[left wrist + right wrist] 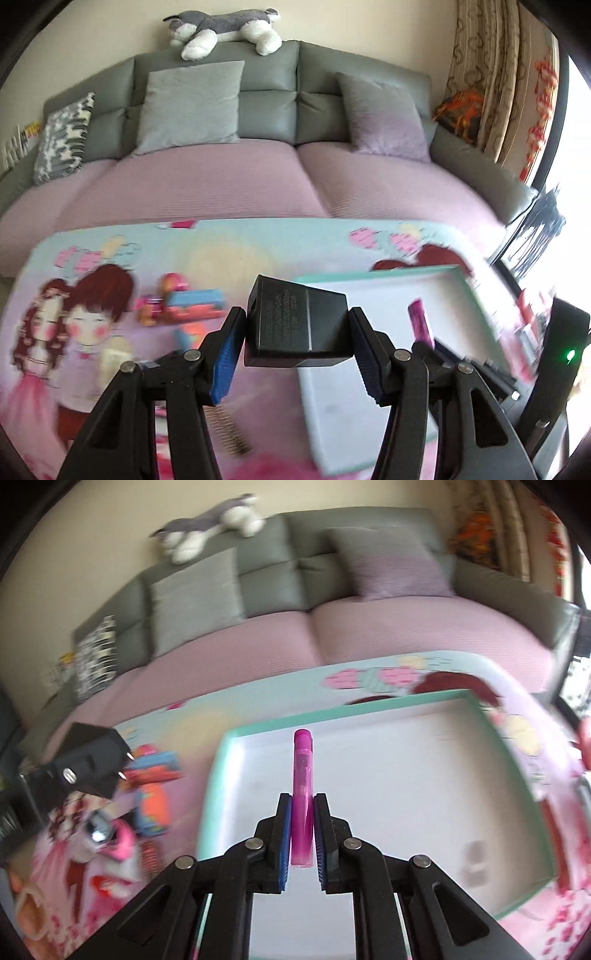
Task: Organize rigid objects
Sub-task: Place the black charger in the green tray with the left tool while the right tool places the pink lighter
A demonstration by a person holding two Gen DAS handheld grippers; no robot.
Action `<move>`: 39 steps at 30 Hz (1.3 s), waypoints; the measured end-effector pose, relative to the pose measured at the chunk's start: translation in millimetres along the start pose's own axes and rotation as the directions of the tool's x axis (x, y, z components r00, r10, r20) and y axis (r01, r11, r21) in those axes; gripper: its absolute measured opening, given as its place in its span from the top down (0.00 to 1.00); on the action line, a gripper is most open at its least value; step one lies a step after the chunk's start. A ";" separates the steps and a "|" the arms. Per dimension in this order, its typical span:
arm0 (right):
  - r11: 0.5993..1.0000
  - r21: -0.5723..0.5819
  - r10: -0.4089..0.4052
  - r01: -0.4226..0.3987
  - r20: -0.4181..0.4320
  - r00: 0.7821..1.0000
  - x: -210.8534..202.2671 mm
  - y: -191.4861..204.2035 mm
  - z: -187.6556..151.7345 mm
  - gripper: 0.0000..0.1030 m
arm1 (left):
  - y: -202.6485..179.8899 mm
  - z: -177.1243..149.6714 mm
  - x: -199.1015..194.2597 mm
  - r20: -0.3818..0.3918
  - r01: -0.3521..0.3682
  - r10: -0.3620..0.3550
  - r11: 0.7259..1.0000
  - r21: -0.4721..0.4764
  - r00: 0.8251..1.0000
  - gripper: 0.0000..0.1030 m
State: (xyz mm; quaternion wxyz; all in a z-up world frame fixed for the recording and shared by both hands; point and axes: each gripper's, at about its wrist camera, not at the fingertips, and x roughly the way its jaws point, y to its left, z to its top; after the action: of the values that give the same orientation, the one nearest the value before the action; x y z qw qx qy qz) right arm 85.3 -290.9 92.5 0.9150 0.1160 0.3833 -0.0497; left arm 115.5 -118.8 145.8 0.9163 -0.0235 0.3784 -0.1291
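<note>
Nearest in the left wrist view, the left gripper (297,326) is clamped on a black power adapter (295,325), its blue pads pressing the two side faces; pale print on the near face is too small to read. The adapter hangs above the table, over the left edge of the tray. From the right wrist view the same adapter shows at the left, two metal prongs pointing right, though the gripper holding it is mostly lost in dark blur there.

The right gripper (302,825) is closed tight on a magenta pen (303,775), which sticks forward between the pads over the inside of the tray; its rear end is cut off behind the fingers.

Below both lies a shallow tray (369,707) with a teal rim and a white floor — its near edge is hidden by the gripper arms. A faint mark on the floor at the right cannot be made out.

Left of the tray, a heap of small colourful items (192,304) is smeared by blur — blue, orange and pink shapes only.

The table cover (110,258) carries cartoon figures.

Beyond it stands a grey sofa (269,96) with a pink seat cover, cushions, and a plush dog (225,29) on top.
</note>
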 end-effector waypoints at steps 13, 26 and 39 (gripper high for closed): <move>0.974 0.079 -0.208 0.213 -0.070 0.976 7.4 -72.8 0.9 0.88 | -50.1 -29.2 60.5 -0.093 -0.016 0.016 1.000 0.001 0.996 0.44; 0.973 0.070 -0.211 0.219 -0.109 0.971 19.9 -70.9 -2.3 0.88 | -48.2 -41.2 75.0 -0.128 -0.004 0.003 1.000 -0.003 0.992 0.43; 0.966 0.069 -0.240 0.250 -0.127 0.962 24.2 -71.7 -4.2 0.87 | -41.1 -40.1 75.0 -0.127 0.015 -0.020 0.999 -0.038 0.992 0.41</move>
State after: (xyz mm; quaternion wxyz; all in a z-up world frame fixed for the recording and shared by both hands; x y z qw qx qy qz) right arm 86.5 -359.4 59.9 0.8718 0.1091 0.4456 -0.1718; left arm 129.5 -175.4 71.5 0.8884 -0.0353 0.4384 -0.1313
